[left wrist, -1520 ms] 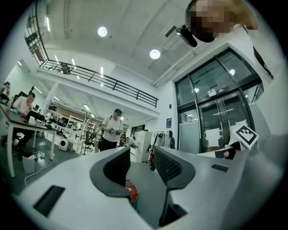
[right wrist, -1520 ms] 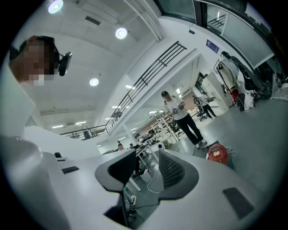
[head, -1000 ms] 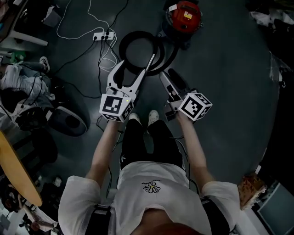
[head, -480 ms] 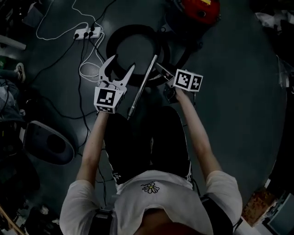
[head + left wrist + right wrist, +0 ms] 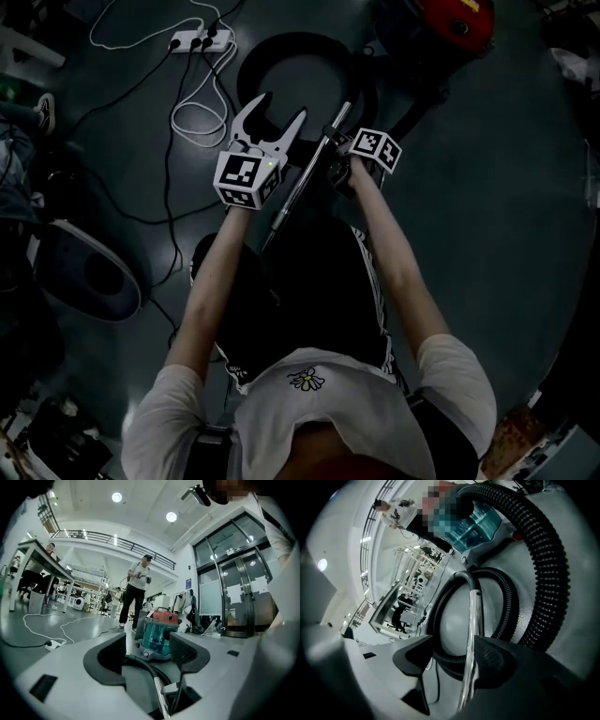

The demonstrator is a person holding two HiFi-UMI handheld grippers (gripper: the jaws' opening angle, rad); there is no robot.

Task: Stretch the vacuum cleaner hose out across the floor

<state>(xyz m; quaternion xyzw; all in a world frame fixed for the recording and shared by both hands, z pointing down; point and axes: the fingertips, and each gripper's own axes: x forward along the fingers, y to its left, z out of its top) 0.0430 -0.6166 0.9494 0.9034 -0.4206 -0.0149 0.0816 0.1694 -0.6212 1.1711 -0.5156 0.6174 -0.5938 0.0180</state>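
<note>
**A:** Where is the hose lying?

**B:** The black hose (image 5: 298, 41) is lying coiled in a ring on the floor (image 5: 487, 187), just in front of the red vacuum cleaner (image 5: 459, 17). Its metal tube (image 5: 305, 173) is slanting across the ring toward the person's legs.

**A:** And the hand-held grippers?

**B:** The left hand-held gripper (image 5: 147, 641) is holding its jaws apart, with hose and tube showing low between them, untouched. The right hand-held gripper (image 5: 453, 641) is gaping too; the tube is passing between its jaws, close beside one pad, not clamped.

**A:** What is crowding the floor?

**B:** A white cable (image 5: 175, 122) is looping just left of the ring, near a power strip (image 5: 199, 39). Another person (image 5: 136, 590) is standing beyond the vacuum cleaner.
</note>
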